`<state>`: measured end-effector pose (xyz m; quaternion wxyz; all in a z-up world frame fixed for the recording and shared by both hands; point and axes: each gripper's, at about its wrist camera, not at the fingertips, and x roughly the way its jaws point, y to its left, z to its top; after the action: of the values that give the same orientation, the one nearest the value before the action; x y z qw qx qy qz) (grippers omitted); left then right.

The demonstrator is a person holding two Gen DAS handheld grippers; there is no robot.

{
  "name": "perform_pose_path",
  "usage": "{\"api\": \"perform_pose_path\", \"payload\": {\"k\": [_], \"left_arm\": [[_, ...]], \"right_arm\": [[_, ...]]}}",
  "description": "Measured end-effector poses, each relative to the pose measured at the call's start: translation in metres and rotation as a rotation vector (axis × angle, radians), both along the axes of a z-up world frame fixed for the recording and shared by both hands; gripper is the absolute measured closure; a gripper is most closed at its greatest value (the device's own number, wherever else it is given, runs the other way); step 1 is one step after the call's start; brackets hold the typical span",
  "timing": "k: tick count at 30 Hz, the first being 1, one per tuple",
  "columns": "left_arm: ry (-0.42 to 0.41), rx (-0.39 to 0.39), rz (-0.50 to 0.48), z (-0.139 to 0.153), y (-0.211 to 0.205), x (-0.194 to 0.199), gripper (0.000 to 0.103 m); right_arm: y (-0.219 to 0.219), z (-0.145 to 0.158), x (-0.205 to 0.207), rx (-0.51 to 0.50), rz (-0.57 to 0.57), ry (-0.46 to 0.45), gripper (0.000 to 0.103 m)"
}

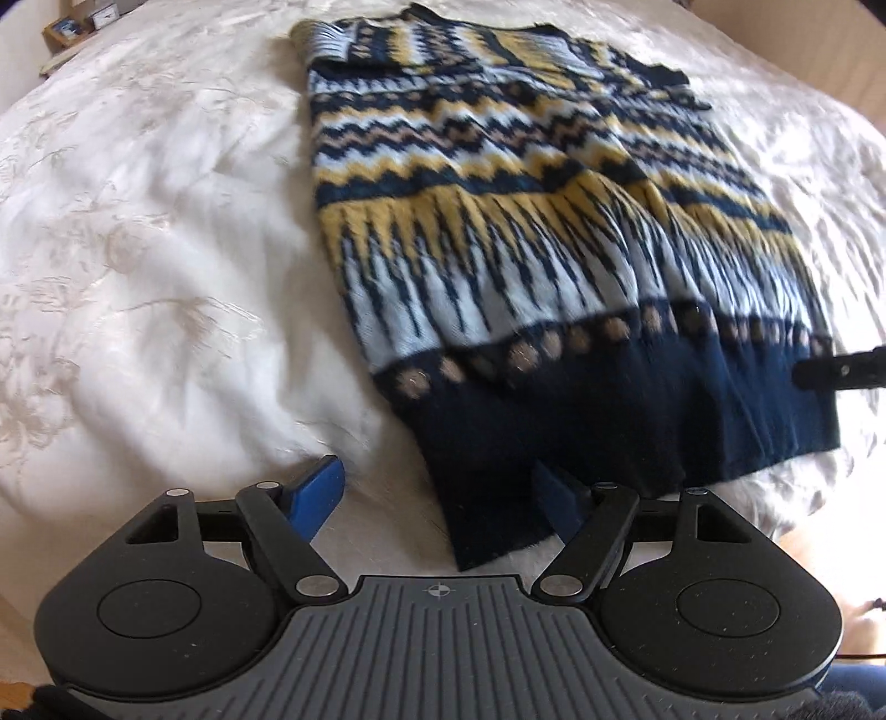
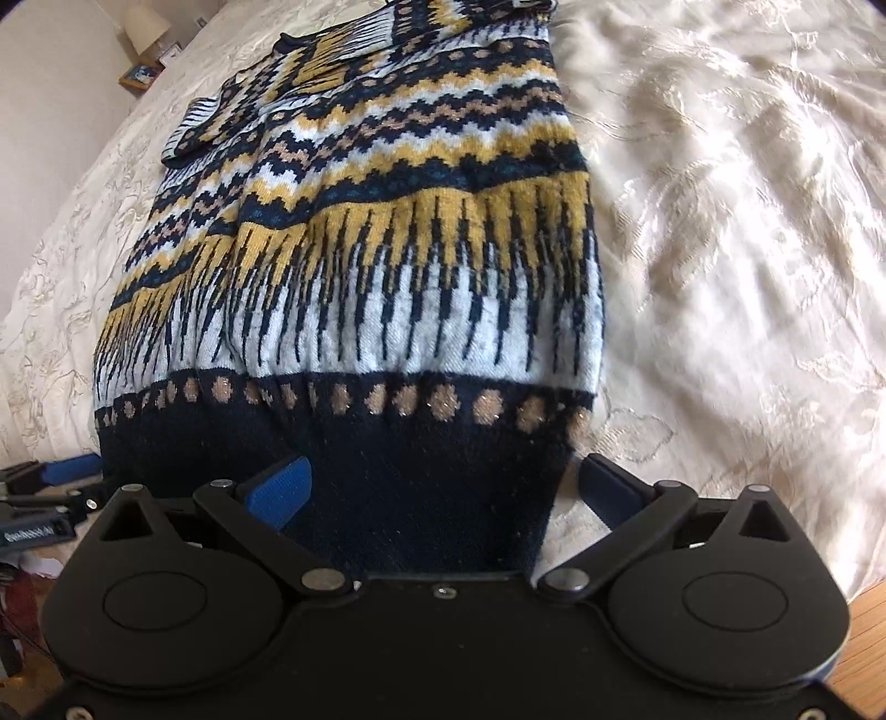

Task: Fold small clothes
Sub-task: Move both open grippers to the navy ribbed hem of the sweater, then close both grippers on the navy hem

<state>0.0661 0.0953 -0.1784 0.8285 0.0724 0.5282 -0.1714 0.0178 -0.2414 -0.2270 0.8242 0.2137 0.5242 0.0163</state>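
Observation:
A patterned knit sweater [image 1: 531,232] in navy, yellow and white lies flat on a white bedspread [image 1: 138,277], its navy hem nearest me. It also shows in the right wrist view [image 2: 387,266]. My left gripper [image 1: 443,498] is open, with the hem's left corner lying between its blue fingers [image 1: 313,495]. My right gripper [image 2: 443,493] is open, with the hem's right corner between its fingers [image 2: 279,490]. The sleeves look folded in over the far part of the sweater.
The white embroidered bedspread [image 2: 720,221] spreads around the sweater. A lamp [image 2: 145,27] and a framed picture [image 2: 138,75] stand on a bedside table at the far left. Wooden floor [image 2: 864,653] shows at the lower right. The left gripper [image 2: 55,487] appears at the left edge.

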Motion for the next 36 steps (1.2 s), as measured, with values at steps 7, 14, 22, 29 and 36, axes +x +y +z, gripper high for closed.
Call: {"api": "perform_pose_path", "payload": {"k": [7, 14, 22, 29, 36], "left_arm": [[0.016, 0.002, -0.008, -0.008, -0.017, 0.008, 0.040], [0.036, 0.002, -0.002, -0.011, -0.022, 0.008, 0.046], [0.057, 0.015, -0.001, -0.013, -0.028, 0.010, 0.058], [0.037, 0.002, 0.005, -0.008, -0.030, 0.006, 0.086], [0.007, -0.035, 0.043, 0.007, -0.023, 0.001, 0.092]], "right_arm": [[-0.007, -0.004, -0.003, 0.031, 0.014, -0.013, 0.000], [-0.005, -0.008, -0.004, 0.104, 0.026, -0.010, 0.000], [-0.010, -0.011, -0.007, 0.144, -0.016, 0.001, 0.005], [-0.021, -0.007, -0.011, 0.134, -0.082, 0.023, 0.055], [-0.027, 0.002, -0.019, 0.223, -0.029, 0.004, 0.089]]}}
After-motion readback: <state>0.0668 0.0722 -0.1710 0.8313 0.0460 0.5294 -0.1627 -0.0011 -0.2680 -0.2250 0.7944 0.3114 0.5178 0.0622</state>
